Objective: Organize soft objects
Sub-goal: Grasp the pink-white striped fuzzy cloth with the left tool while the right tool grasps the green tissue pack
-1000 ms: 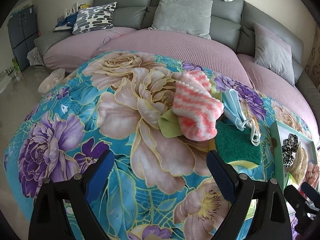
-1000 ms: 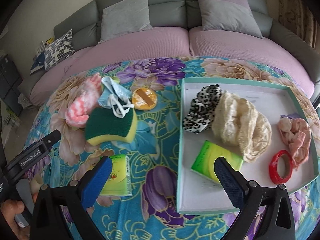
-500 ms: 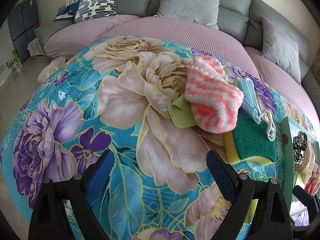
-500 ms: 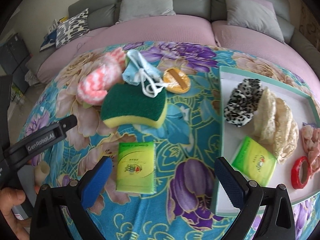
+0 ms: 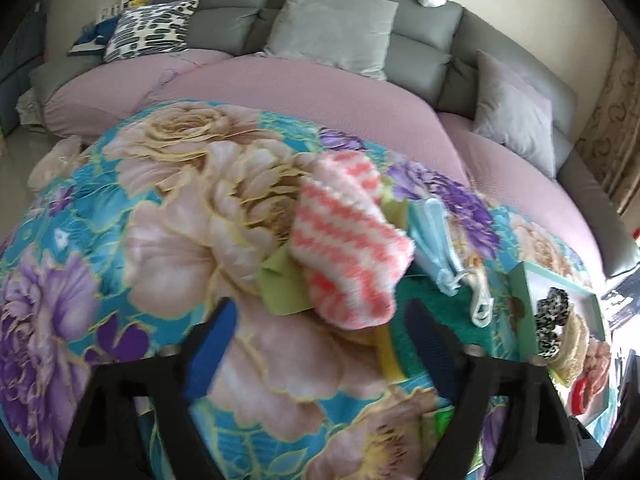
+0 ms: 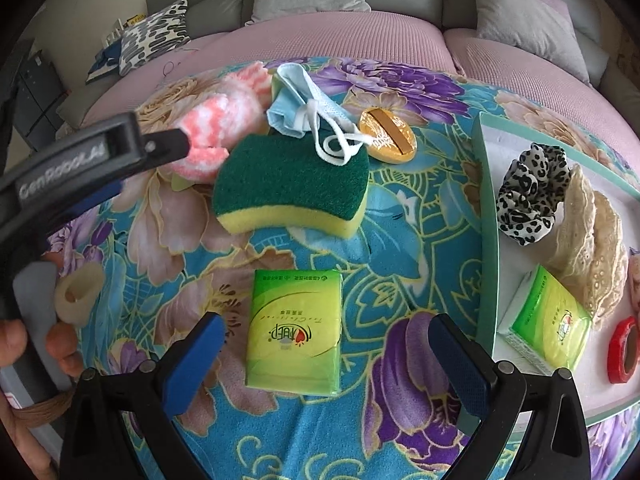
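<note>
the left gripper [image 5: 320,344] is closing, with nothing pressed between its pads, just short of the pink-and-white cloth [image 5: 348,240]. the right gripper [image 6: 326,344] stands wide, empty, over the green tissue pack [image 6: 295,334] on the floral blanket [image 6: 400,240], beside the tray [image 6: 490,240].

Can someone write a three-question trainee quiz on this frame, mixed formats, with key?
1. True or false: a green tissue pack already lies in the tray.
2. What lies on top of the green-and-yellow sponge? A) red tape ring B) blue face mask C) leopard scrunchie
3. Fill in: the tissue pack on the blanket lies just ahead of the right claw, whose fingers stand ____.

Key: 1 true; 2 B, the mask; 3 open.
</note>
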Motion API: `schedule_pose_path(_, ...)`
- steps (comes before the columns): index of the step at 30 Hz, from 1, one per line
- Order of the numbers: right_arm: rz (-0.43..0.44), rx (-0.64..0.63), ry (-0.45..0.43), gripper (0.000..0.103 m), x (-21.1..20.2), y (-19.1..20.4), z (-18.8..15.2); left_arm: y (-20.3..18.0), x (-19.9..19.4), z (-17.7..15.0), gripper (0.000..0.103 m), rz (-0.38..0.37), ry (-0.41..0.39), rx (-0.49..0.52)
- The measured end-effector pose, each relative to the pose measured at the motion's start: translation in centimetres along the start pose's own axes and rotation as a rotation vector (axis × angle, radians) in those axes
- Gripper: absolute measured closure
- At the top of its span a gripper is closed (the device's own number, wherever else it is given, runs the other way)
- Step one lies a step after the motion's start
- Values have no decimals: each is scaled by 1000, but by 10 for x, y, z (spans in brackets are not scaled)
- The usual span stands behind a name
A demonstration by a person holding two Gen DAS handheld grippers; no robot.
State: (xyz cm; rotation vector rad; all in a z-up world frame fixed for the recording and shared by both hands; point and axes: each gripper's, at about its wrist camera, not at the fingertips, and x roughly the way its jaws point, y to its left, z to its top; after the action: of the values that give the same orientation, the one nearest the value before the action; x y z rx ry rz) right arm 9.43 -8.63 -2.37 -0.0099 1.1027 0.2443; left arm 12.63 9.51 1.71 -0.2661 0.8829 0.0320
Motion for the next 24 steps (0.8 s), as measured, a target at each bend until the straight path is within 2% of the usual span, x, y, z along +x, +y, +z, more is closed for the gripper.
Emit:
schedule_pose_path(5,4,4,8,0,3,-1,0,-6,11,0,61,-30,29,15)
schedule_pose_path(9,9,5,8,0,3,-1,0,-7,13,0,89,-44,29,18)
schedule_pose_path(12,11,11,9,0,4,-3,0,-8,14,-2,95,-52,37,21)
schedule_pose_path(21,29,-14,5,1,5,-1,-1,-11,2,-4,98,-44,13,45)
schedule_pose_path(22,30,-26,6,3,5,1,-1,-10,0,-3,98,-42,8,44)
schedule_pose_path(24,38,-40,2,16,5,4,-2,-8,-4,-2,98,-38,-4,38)
